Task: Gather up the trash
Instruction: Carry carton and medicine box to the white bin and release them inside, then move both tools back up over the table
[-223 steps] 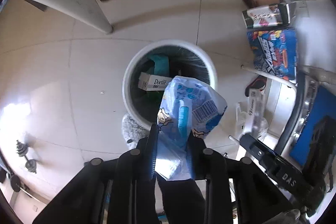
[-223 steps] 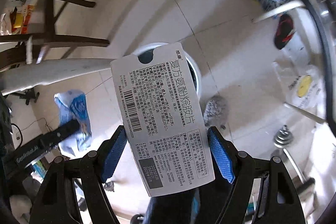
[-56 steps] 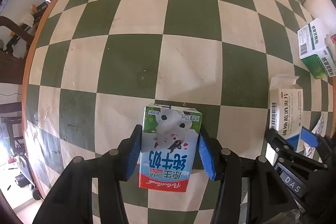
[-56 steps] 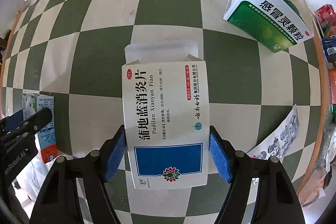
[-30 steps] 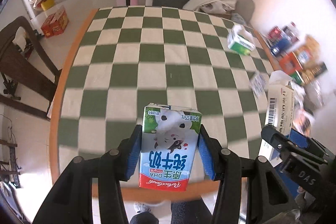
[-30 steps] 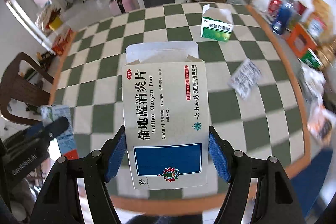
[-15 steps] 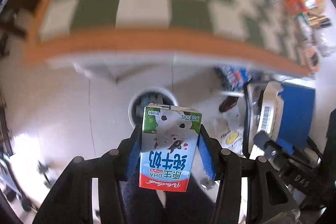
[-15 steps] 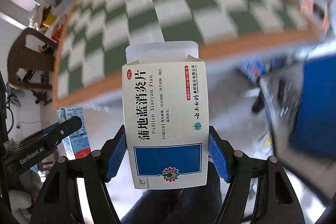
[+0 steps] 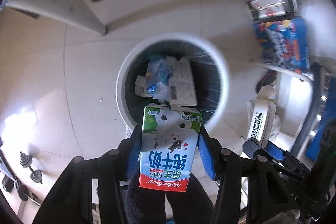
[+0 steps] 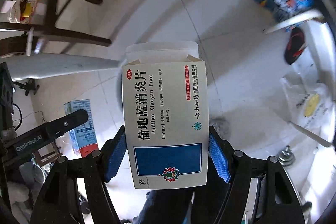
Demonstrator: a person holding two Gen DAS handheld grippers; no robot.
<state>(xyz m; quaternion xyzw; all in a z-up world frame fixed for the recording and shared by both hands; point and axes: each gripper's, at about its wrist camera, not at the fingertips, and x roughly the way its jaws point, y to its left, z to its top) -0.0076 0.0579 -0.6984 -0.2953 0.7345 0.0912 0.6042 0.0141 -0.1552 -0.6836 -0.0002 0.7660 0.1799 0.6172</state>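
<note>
- Left wrist view: left tool (image 9: 169, 150) clamps a milk carton (image 9: 169, 146) at lower centre; a white trash bin (image 9: 222, 77) stands on the floor just above it in frame, holding discarded packets and a printed box.
- Same view, right edge: the medicine box (image 9: 261, 119) shows side-on, barcode out.
- Right wrist view: right tool (image 10: 168, 155) grips the medicine box (image 10: 166, 119) at centre, top flap open; the bin cannot be made out here; the milk carton (image 10: 80, 125) appears at lower left, beside a dark chair (image 10: 63, 35) at upper left.
</note>
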